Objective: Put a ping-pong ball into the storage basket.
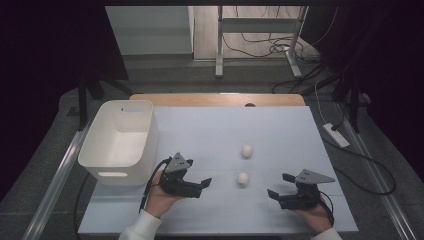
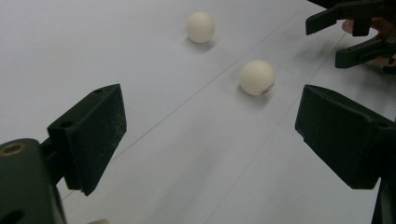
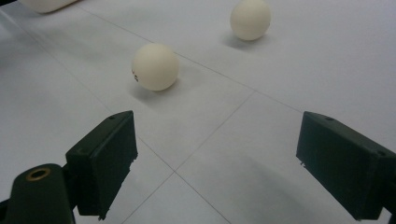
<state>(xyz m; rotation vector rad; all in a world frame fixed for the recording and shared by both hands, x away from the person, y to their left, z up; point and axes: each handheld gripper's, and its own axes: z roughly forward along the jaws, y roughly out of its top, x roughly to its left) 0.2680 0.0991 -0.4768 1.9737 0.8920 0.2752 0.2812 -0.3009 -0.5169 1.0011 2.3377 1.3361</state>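
Both the left gripper (image 1: 204,183) and right gripper (image 1: 280,186) stood wide apart, empty, flanking the near ball (image 1: 243,178); the far ball (image 1: 247,150) lay beyond.

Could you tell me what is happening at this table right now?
A person holds a two-jaw gripper in each hand over a white table. The left gripper and the right gripper are both open and empty, aimed at the nearer ball between them. A second ball lies farther back. A white bin stands at the left; no ball shows inside it.
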